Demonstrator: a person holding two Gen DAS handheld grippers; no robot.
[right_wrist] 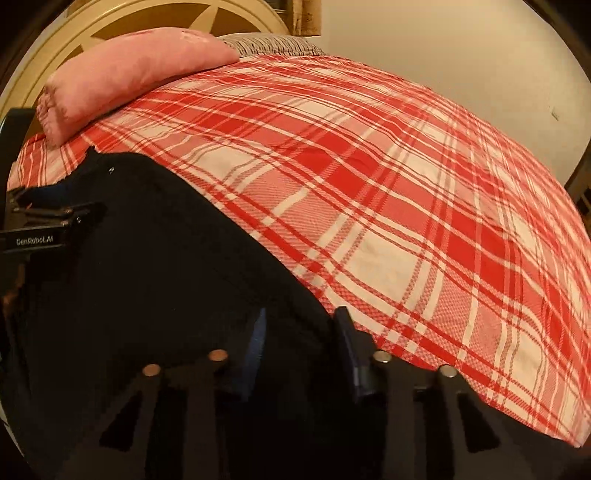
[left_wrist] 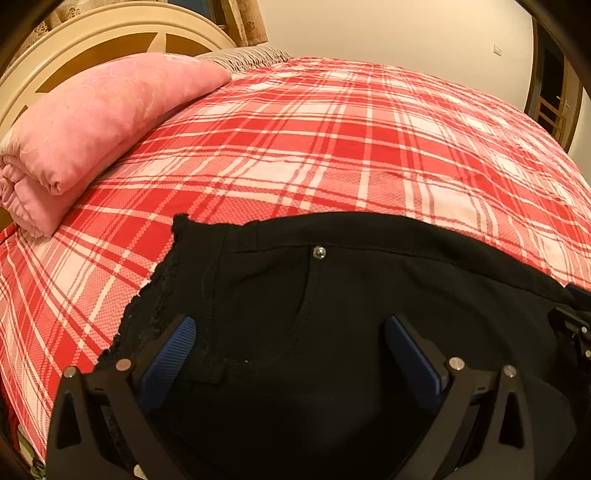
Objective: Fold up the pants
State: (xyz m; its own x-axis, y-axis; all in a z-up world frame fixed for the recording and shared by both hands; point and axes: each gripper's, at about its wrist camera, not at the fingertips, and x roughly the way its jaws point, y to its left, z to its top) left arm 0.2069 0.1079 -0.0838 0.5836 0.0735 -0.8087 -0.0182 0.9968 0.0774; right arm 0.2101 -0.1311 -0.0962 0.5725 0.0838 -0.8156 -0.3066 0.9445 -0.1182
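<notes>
Black pants [left_wrist: 332, 295] lie on the bed, waistband away from me, with a silver button [left_wrist: 318, 253] at its middle and a frayed edge on the left. My left gripper [left_wrist: 291, 339] hovers low over the pants front, wide open, with its blue pads [left_wrist: 173, 350] apart and nothing pinched. In the right wrist view the pants [right_wrist: 155, 240] fill the lower left. My right gripper [right_wrist: 302, 343] straddles their right edge, jaws narrowed, with a hump of black cloth between the fingers [right_wrist: 347, 347]. The pads do not visibly press on it.
A red and white plaid sheet [left_wrist: 351, 140] covers the bed. A folded pink quilt [left_wrist: 96, 122] lies at the far left by the cream headboard [left_wrist: 110, 33]. The left gripper's body [right_wrist: 37, 229] shows at the right view's left edge.
</notes>
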